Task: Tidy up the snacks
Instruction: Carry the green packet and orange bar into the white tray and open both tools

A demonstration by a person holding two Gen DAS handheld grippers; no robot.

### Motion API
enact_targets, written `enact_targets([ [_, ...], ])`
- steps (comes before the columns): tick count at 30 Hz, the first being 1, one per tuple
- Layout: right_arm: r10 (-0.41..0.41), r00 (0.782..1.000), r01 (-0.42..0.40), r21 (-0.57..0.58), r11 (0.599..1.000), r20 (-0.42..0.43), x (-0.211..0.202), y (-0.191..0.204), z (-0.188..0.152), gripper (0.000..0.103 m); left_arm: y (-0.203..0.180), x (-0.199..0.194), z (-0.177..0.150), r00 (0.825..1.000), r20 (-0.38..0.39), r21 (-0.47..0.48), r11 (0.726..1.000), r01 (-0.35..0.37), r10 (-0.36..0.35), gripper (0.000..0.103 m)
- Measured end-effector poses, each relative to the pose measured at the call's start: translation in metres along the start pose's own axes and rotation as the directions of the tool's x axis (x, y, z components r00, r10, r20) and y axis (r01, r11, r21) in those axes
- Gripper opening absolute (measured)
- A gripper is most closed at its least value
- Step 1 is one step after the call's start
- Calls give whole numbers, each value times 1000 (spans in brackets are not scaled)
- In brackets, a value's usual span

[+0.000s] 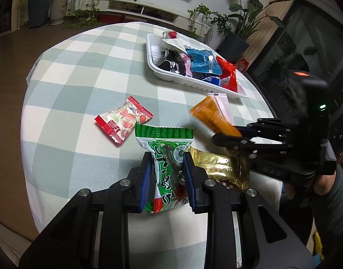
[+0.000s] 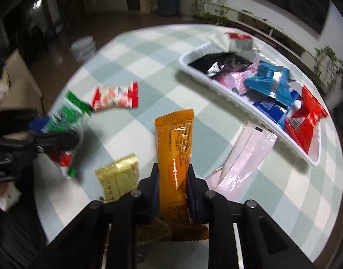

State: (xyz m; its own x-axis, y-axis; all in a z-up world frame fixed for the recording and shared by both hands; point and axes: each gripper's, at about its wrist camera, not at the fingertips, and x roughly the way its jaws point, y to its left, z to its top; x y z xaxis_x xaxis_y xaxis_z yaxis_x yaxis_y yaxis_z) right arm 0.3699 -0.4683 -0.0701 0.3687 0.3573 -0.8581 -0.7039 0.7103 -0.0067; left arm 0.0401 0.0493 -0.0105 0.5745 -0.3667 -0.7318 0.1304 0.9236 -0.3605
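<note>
Left claw (image 1: 166, 164): nearest the left wrist camera; its blue pads stood on either side of the green packet (image 1: 166, 168) and appeared to pinch it about mid-length, the serrated top pointing to 12 o'clock.
Green packet: a thin, crinkly film pouch, likely light and soft; judged slippery, so a grip across the flat middle, clear of the sealed ends, suits it best.
Right claw (image 2: 173, 180): closed on the orange packet (image 2: 174, 157), which stood up between the pads toward 12 o'clock in the right wrist view.
Orange packet: long, narrow and glossy; probably light and fairly limp, so a hold near the middle should keep it from drooping.
Gold packet (image 1: 223, 168): lay on the desk (image 1: 70, 71) at 3 o'clock of the green packet, just beside it.
Red-and-white packet (image 1: 123, 120): lay flat on the checked cloth at 10 o'clock of the left claw, apart from it.
Pink packet (image 2: 243, 157): lay on the desk at 2 o'clock of the right claw, its far end close against the tray's near wall.
White tray (image 1: 189, 83): sat at 1 o'clock in the left wrist view, well beyond the loose packets.
Tray contents: a black packet (image 1: 172, 63), a blue packet (image 1: 204, 61), a red packet (image 1: 227, 74), a pink one (image 2: 235, 80) and others overlapping loosely; some bare floor showed at the near corner.
Judgement: the two held packets seemed bound for the tray.
</note>
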Motion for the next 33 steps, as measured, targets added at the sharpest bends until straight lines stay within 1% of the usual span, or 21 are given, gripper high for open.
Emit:
enact_targets([
  [2, 39, 997, -43, 62, 997, 67, -15, -6, -3, 22, -1, 0, 0, 1000, 0, 1, 1000, -2, 2, 25],
  [4, 62, 989, -79, 128, 989, 132, -29, -15, -7, 22, -1, 0, 0, 1000, 1, 3, 1000, -3, 3, 25],
  [8, 87, 969, -143, 239, 960, 233, -48, -33, -21, 22, -1, 1, 0, 1000, 1, 7, 1000, -9, 9, 25],
  [10, 86, 962, -162, 288, 944, 259, -53, -41, -31, 22, -2, 0, 0, 1000, 3, 8, 1000, -9, 9, 25],
  [12, 86, 958, -178, 330, 927, 274, -55, -49, -39, 22, -2, 0, 0, 1000, 5, 11, 1000, -12, 12, 25],
  [15, 76, 949, -203, 405, 892, 306, -61, -66, -52, 22, -2, 1, 0, 1000, 6, 11, 1000, -17, 17, 25],
  [19, 53, 932, -234, 485, 843, 357, -73, -89, -63, 22, -2, 0, 0, 1000, 9, 9, 1000, -20, 20, 25],
  [23, 35, 923, -251, 533, 808, 382, -80, -102, -71, 22, 0, -1, 1, 1000, 12, -13, 1000, 6, -6, 25],
  [27, 13, 917, -257, 564, 785, 400, -86, -111, -75, 22, 2, -5, 7, 999, 21, -45, 998, 36, -35, 25],
  [31, -2, 914, -256, 580, 773, 407, -93, -122, -75, 22, -9, -10, 29, 999, 34, -18, 999, 42, -42, 25],
  [33, -7, 913, -252, 577, 777, 408, -98, -126, -70, 22, -19, -17, 55, 997, 61, 13, 999, 46, -47, 25],
])
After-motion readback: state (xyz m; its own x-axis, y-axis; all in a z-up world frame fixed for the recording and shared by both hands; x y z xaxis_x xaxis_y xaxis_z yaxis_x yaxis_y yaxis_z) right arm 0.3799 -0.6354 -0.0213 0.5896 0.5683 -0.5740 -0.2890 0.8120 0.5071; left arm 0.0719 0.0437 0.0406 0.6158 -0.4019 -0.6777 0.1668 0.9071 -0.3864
